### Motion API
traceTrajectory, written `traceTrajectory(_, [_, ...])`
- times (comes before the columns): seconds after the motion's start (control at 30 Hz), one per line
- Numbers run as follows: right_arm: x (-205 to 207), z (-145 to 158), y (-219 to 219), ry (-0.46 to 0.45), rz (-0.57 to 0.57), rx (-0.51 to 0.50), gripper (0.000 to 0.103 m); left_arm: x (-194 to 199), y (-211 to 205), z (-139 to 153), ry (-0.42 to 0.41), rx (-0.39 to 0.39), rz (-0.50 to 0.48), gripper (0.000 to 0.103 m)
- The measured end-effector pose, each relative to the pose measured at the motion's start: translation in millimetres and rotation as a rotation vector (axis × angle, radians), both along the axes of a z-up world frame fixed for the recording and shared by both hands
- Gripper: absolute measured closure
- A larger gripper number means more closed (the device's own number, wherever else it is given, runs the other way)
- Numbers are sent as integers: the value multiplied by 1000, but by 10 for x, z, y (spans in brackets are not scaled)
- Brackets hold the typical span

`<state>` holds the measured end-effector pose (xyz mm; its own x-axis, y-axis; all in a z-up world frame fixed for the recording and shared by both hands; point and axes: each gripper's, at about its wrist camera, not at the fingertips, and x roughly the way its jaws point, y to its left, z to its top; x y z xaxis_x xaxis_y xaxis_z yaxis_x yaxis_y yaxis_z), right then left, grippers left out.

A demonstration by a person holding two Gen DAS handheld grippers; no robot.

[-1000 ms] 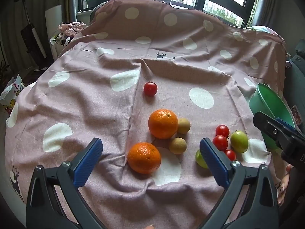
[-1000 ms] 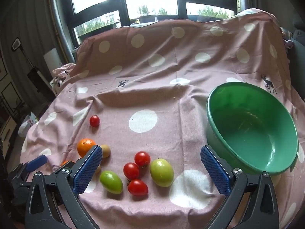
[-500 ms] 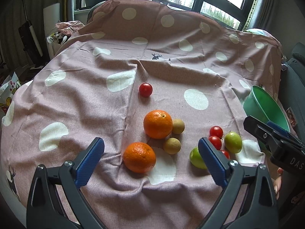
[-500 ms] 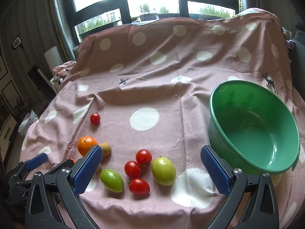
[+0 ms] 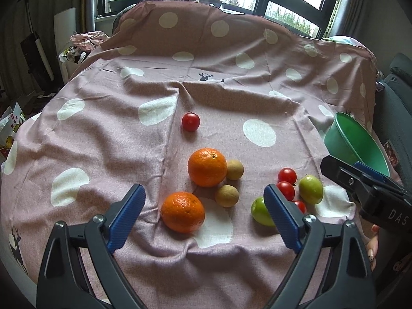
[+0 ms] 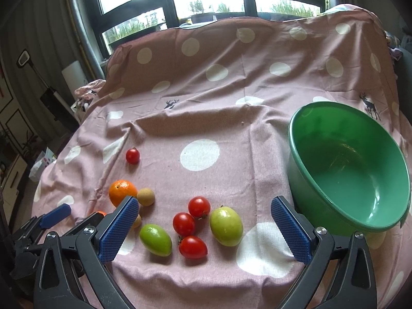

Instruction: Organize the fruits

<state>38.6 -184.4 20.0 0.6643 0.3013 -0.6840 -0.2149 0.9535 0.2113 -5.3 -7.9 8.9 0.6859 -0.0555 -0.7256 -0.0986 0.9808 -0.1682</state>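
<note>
Left gripper (image 5: pixel 204 207) fingers wide, closing, empty.

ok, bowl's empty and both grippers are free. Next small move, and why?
Probably lower the left gripper onto the near orange: its jaws, just closing with nothing between them, already frame it, and the green bowl holds no fruit yet.

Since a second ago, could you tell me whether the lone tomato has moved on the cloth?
No. The lone tomato sits at the same spot left of the big white dot, beside the same cloth crease.
</note>
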Motion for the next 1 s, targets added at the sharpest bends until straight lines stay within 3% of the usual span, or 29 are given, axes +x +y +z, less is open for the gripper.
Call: traceTrajectory(1.0, [19, -56, -23, 30, 3, 16, 0, -7, -79, -17, 8, -20, -44, 22])
